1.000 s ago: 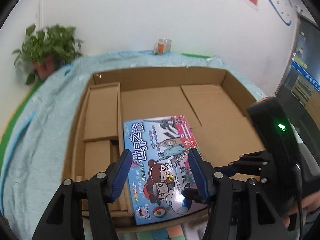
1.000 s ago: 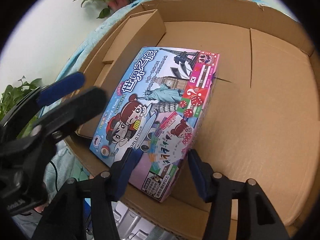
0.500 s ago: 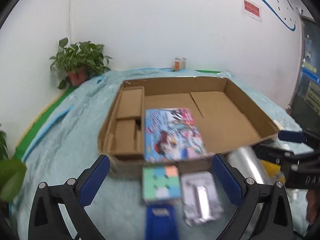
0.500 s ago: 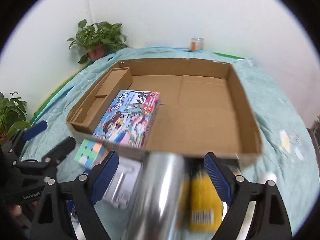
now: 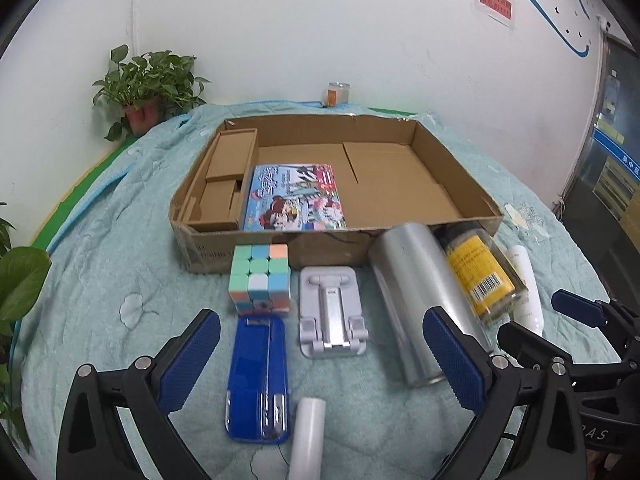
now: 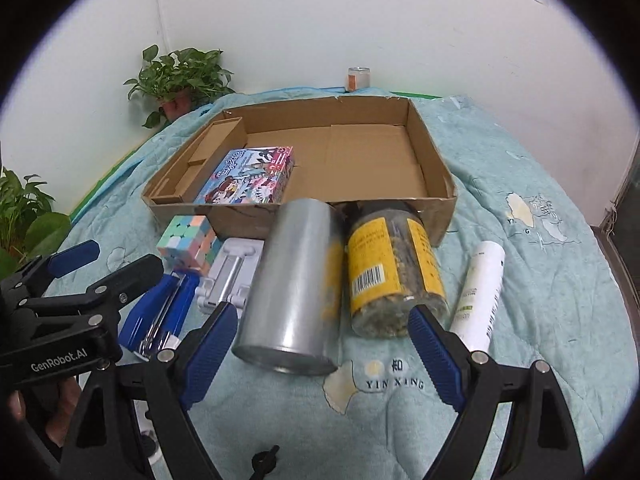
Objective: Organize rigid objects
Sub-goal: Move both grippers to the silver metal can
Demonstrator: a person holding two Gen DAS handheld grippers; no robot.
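A shallow cardboard box lies on the quilt with a colourful game box flat in its left half. In front of it lie a pastel cube, a blue case, a white phone stand, a silver can, a yellow-labelled jar and a white tube. My left gripper is open above the case and stand. My right gripper is open at the can's near end.
A second small white tube lies by my left gripper. Potted plants stand at the back left and a small jar against the wall. The teal quilt covers the surface.
Both grippers have let go of the game box, now lying in the cardboard box, opened wide and pulled back to the row of objects in front of it.
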